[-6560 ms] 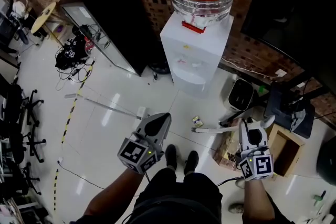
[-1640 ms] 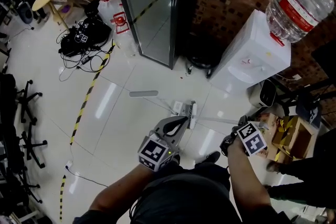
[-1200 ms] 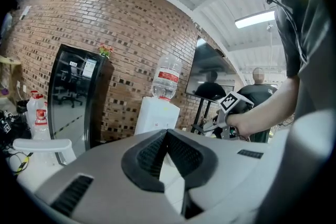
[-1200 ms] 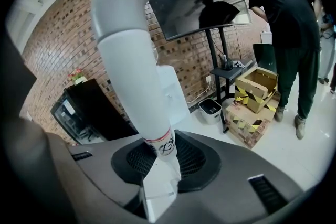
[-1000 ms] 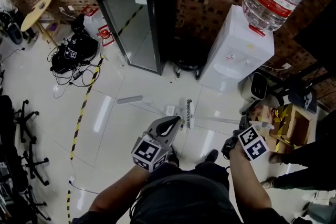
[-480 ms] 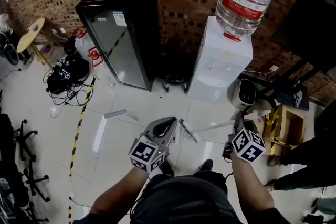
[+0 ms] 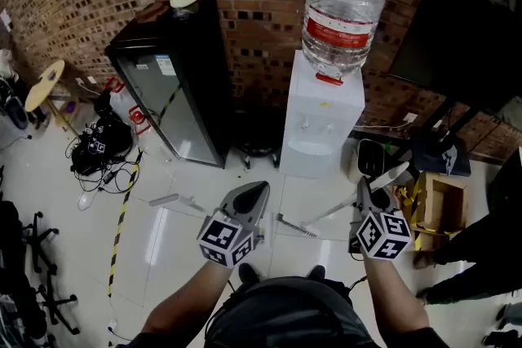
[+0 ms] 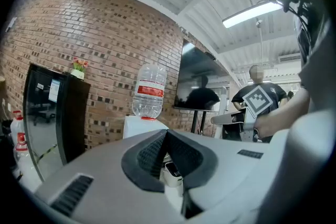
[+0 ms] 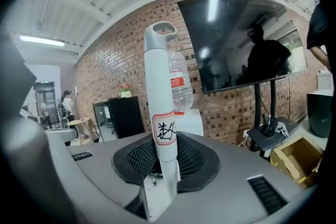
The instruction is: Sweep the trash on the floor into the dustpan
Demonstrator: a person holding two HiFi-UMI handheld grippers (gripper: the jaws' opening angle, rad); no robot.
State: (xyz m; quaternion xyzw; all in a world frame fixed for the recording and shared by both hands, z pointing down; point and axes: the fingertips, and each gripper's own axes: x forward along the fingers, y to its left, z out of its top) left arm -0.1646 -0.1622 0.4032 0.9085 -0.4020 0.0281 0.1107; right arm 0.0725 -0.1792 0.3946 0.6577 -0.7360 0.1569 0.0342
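Note:
In the head view my left gripper [image 7: 251, 196] is shut on a thin rod [image 7: 196, 209]. The rod runs left and down to a flat grey dustpan [image 7: 163, 200] near the floor. In the left gripper view the jaws of the left gripper [image 8: 170, 173] are closed on a small white piece. My right gripper [image 7: 361, 190] is shut on the white broom handle [image 7: 342, 204]. Its brush head [image 7: 295, 226] hangs low between the two grippers. In the right gripper view the labelled broom handle [image 9: 160, 86] stands up from between the pads of the right gripper [image 9: 163, 165]. I see no trash on the floor.
A water dispenser [image 7: 322, 118] and a black glass-door fridge [image 7: 175, 94] stand against the brick wall ahead. An open cardboard box [image 7: 436, 208] and another person's feet [image 7: 424, 261] are at the right. Cables [image 7: 98, 151] and yellow-black floor tape [image 7: 122, 216] lie at the left.
The head view has swung up towards the wall and dispenser. The brush head has moved from ahead of the left gripper to low between both grippers. Both holds are unchanged.

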